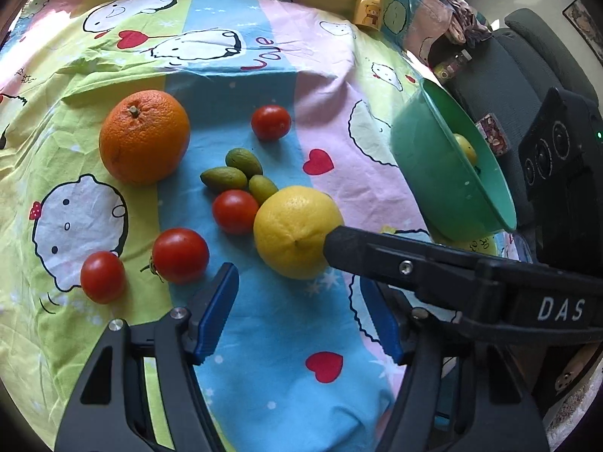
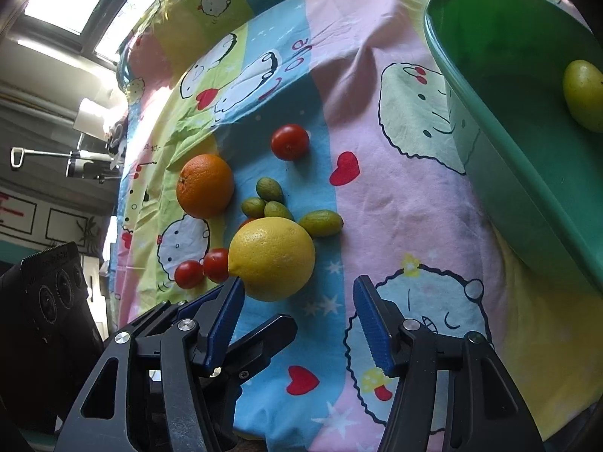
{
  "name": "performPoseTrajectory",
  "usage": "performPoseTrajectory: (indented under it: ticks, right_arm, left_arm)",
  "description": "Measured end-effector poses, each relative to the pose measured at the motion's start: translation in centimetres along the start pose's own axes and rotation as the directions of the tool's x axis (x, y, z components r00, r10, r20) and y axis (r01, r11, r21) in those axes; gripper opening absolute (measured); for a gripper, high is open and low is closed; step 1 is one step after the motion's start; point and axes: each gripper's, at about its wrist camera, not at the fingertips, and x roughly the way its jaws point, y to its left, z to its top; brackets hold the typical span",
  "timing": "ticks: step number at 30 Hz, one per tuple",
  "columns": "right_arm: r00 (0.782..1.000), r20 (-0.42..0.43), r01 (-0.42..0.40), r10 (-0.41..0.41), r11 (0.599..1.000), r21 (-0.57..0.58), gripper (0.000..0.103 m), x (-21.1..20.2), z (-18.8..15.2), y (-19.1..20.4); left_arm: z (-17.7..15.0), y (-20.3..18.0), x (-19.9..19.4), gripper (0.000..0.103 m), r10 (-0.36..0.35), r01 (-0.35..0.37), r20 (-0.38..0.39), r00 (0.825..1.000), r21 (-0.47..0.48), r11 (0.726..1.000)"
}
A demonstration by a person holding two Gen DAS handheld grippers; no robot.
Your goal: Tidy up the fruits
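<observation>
A yellow lemon [image 1: 296, 231] lies on the cartoon-print cloth, with an orange [image 1: 144, 136], several red tomatoes [image 1: 180, 255] and small green fruits [image 1: 224, 179] around it. A green bowl [image 1: 444, 173] at the right holds a yellow-green fruit [image 1: 466, 147]. My left gripper [image 1: 301, 316] is open and empty, just short of the lemon. My right gripper [image 2: 297, 312] is open and empty, its jaws just in front of the lemon [image 2: 272, 258]. The right gripper's finger [image 1: 380, 250] touches the lemon's right side in the left wrist view. The bowl [image 2: 527, 173] sits at the right.
A small bear-print bottle [image 1: 370, 6] stands at the far edge of the cloth. A dark chair [image 1: 527, 64] is beyond the bowl. The left gripper's body [image 2: 49, 293] shows at the lower left of the right wrist view. Windows are at upper left.
</observation>
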Motion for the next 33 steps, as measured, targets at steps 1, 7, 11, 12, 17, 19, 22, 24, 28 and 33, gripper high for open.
performPoseTrajectory:
  ticks: [1, 7, 11, 12, 17, 19, 22, 24, 28, 33]
  right_arm:
    - [1.000, 0.011, -0.012, 0.012, 1.000, 0.007, 0.078, -0.1, 0.3, 0.1]
    - [0.999, -0.004, -0.039, 0.039, 0.999, -0.005, 0.078, 1.4, 1.3, 0.8]
    - [0.998, -0.042, -0.056, 0.056, 0.998, -0.013, 0.078, 2.7, 1.2, 1.1]
    - [0.997, -0.051, -0.056, 0.056, 0.998, -0.011, 0.078, 3.0, 1.2, 1.1]
    - [0.993, -0.076, -0.094, 0.093, 0.995, -0.011, 0.078, 3.3, 0.7, 1.3]
    - [0.992, -0.080, -0.103, 0.101, 0.994, -0.029, 0.077, 3.4, 0.7, 1.7]
    - [0.992, -0.088, -0.093, 0.090, 0.995, -0.035, 0.072, 3.9, 0.7, 2.2]
    - [0.992, -0.089, -0.087, 0.084, 0.995, -0.038, 0.068, 4.4, 0.8, 2.4]
    - [0.988, -0.100, -0.119, 0.114, 0.992, -0.042, 0.063, 5.2, 0.9, 2.6]
    - [0.989, -0.080, -0.131, 0.126, 0.990, -0.059, 0.060, 5.3, 1.0, 2.8]
  left_arm:
    - [0.2, 0.2, 0.0, 0.068, 0.004, -0.004, 0.008, 1.000, -0.008, 1.000]
    - [1.0, 1.1, 0.5, 0.068, 0.009, -0.009, 0.001, 1.000, -0.042, 0.999]
    - [0.8, 1.0, 0.7, 0.066, 0.029, -0.029, 0.001, 1.000, -0.030, 0.999]
    - [0.7, 1.0, 0.7, 0.067, 0.034, -0.034, -0.001, 0.999, -0.021, 0.999]
    - [0.1, 1.4, 0.0, 0.067, 0.021, -0.021, -0.002, 1.000, -0.017, 1.000]
    - [0.0, 1.5, -0.2, 0.066, 0.018, -0.018, 0.002, 1.000, -0.023, 1.000]
    - [0.0, 1.8, 0.1, 0.062, 0.001, -0.002, -0.006, 1.000, -0.043, 0.999]
    - [-0.1, 2.1, 0.4, 0.056, 0.002, -0.003, -0.010, 1.000, -0.057, 0.998]
    - [-0.1, 2.1, 0.6, 0.054, 0.007, -0.007, -0.004, 1.000, -0.062, 0.998]
    - [-0.2, 2.1, 0.5, 0.055, 0.015, -0.015, 0.011, 1.000, -0.049, 0.999]
